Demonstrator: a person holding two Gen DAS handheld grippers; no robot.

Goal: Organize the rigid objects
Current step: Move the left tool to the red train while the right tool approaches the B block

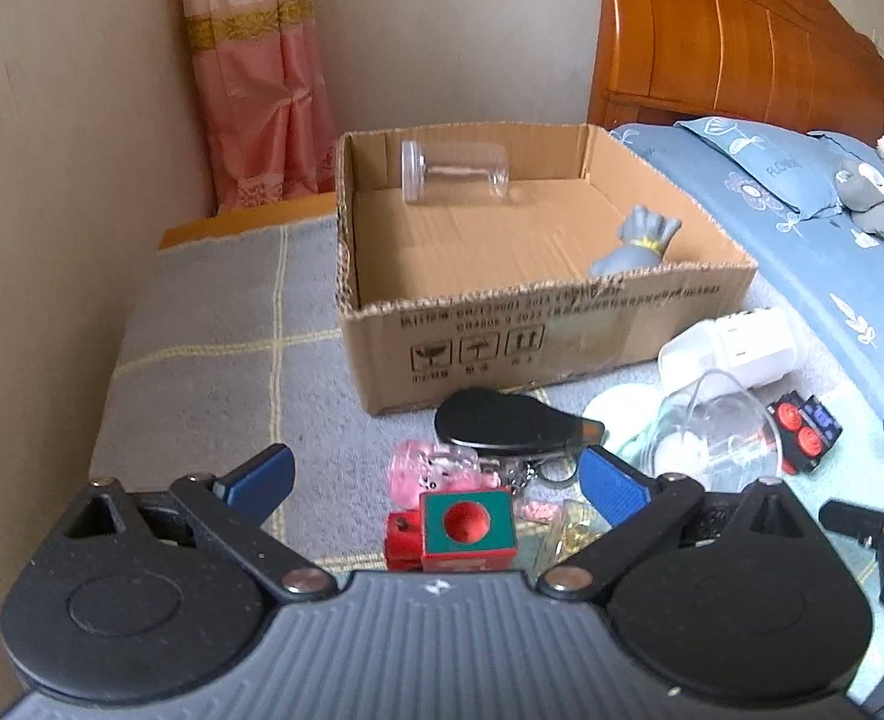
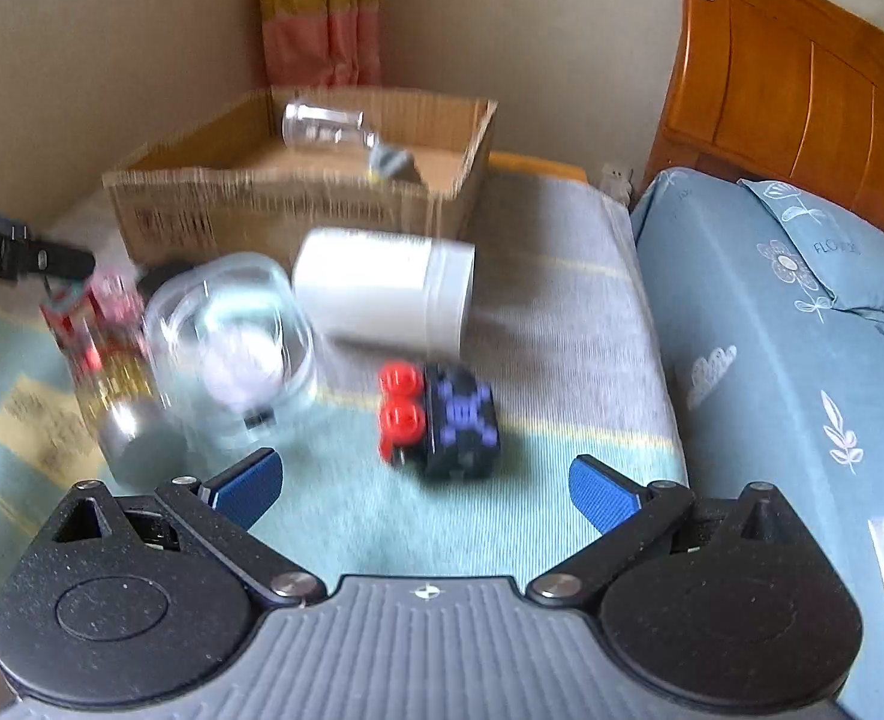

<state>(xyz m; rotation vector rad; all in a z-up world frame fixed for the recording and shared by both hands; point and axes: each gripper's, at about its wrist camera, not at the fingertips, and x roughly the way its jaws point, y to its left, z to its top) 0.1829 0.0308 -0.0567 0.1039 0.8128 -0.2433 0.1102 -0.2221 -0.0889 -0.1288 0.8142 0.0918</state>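
I held both grippers tilted steeply down over the blanket. My left gripper [image 1: 436, 480] had its jaws spread wide with nothing gripped, the red-and-green cube [image 1: 466, 531] lying between them. My right gripper [image 2: 424, 489] gaped wide too, empty, just short of the black-and-red cube [image 2: 439, 417]. The cardboard box [image 1: 562, 324] sat toward the blanket's far edge.
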